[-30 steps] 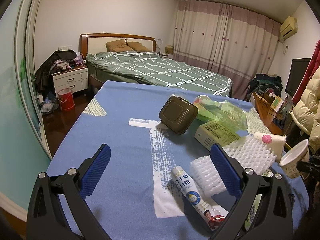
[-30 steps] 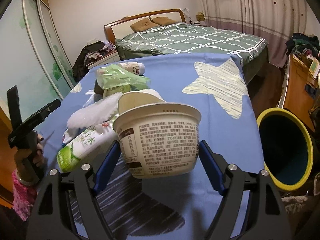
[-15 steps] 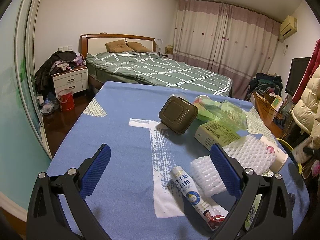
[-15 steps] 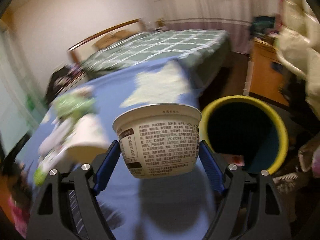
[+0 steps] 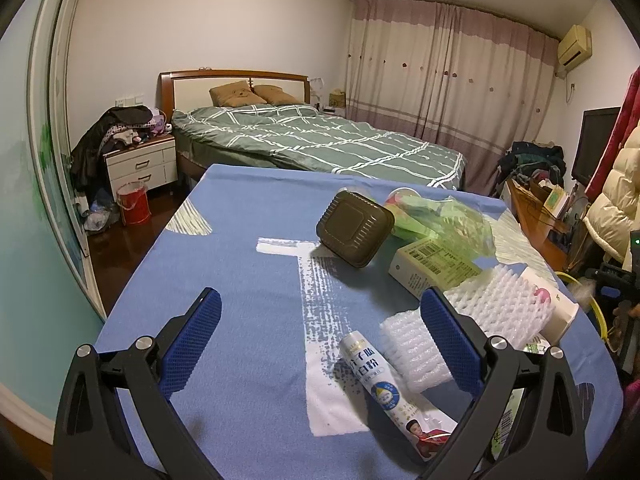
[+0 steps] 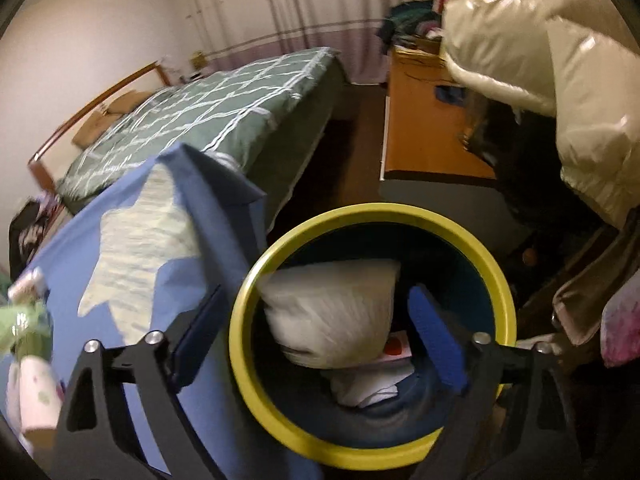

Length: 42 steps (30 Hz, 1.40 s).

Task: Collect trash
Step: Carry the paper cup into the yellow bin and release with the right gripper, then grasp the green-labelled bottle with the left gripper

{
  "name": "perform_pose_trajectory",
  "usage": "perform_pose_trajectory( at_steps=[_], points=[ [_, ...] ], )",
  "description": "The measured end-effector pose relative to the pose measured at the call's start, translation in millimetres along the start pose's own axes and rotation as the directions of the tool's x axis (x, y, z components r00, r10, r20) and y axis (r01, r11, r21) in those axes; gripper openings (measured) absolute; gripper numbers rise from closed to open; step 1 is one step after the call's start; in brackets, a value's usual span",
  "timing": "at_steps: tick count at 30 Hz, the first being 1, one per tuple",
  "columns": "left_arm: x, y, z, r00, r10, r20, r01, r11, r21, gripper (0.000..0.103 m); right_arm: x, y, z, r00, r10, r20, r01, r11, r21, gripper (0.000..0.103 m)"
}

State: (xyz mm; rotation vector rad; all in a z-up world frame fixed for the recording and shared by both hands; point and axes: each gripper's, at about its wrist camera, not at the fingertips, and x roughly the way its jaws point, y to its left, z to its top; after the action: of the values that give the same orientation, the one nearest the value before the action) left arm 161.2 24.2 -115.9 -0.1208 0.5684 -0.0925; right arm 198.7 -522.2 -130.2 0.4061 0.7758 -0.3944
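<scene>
My right gripper is open above the yellow-rimmed trash bin. The white paper bowl is blurred, free of the fingers, inside the bin's mouth over other white trash. My left gripper is open and empty above the blue-covered table. On the table lie a white tube, white foam netting, a white-green carton, a dark square container, a green plastic bag and a paper cup.
The bin stands on the floor off the table's right edge. A bed, a wooden desk and a cream puffer jacket surround it. The right gripper shows at the far right of the left wrist view.
My right gripper swung from the table to over the bin and opened. The paper bowl it held has left the fingers and dropped into the bin. The left gripper has not moved.
</scene>
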Motion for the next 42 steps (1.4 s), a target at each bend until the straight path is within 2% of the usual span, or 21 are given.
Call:
perform_pose_trajectory(
  at_steps=[4, 8, 10, 15, 19, 22, 27, 29, 32, 39, 42],
  points=[
    [0, 0, 0, 1.0, -0.001, 0.0, 0.001, 1.0, 0.0, 0.098, -6, 4, -4, 0.999, 0.018, 0.029, -0.019, 0.999, 0.048, 0.087],
    [-2, 0, 1, 1.0, 0.0, 0.009, 0.0, 1.0, 0.01, 0.098, -18, 17, -11, 0.993, 0.03, 0.115, -0.036, 0.998, 0.05, 0.088],
    [-2, 0, 1, 1.0, -0.003, 0.016, 0.003, 1.0, 0.02, 0.098, -24, 17, -12, 0.988, 0.011, 0.157, -0.02, 0.998, 0.053, 0.088],
    [-10, -14, -2, 0.999, -0.039, 0.016, 0.038, 0.995, 0.089, 0.098, -25, 22, -10, 0.986, -0.015, 0.165, 0.009, 0.999, 0.039, 0.088],
    [-27, -35, -9, 0.989, -0.143, -0.023, 0.145, 0.979, 0.141, 0.098, -24, 23, -9, 0.986, -0.017, 0.165, 0.01, 0.999, 0.039, 0.088],
    [-42, -53, -19, 0.967, -0.242, -0.075, 0.251, 0.954, 0.164, 0.098, -23, 21, -9, 0.987, -0.012, 0.158, 0.005, 0.999, 0.048, 0.088],
    [-56, -86, -41, 0.942, -0.303, -0.142, 0.329, 0.915, 0.235, 0.098, -24, 24, -9, 0.987, -0.007, 0.159, 0.0, 0.999, 0.043, 0.088],
    [-59, -98, -49, 0.942, -0.299, -0.154, 0.332, 0.904, 0.27, 0.098, -25, 26, -10, 0.987, -0.007, 0.163, 0.002, 0.999, 0.035, 0.088],
    [-58, -112, -56, 0.938, -0.295, -0.18, 0.338, 0.892, 0.301, 0.09, -24, 27, -10, 0.986, -0.006, 0.166, 0.001, 1.0, 0.031, 0.088],
    [-41, -123, -67, 0.942, -0.24, -0.235, 0.308, 0.897, 0.319, 0.072, -23, 27, -8, 0.988, 0.001, 0.156, -0.006, 0.999, 0.033, 0.088],
    [-39, -123, -69, 0.948, -0.218, -0.233, 0.287, 0.902, 0.322, 0.068, -22, 28, -8, 0.988, 0.004, 0.153, -0.009, 1.0, 0.029, 0.088]
  ],
)
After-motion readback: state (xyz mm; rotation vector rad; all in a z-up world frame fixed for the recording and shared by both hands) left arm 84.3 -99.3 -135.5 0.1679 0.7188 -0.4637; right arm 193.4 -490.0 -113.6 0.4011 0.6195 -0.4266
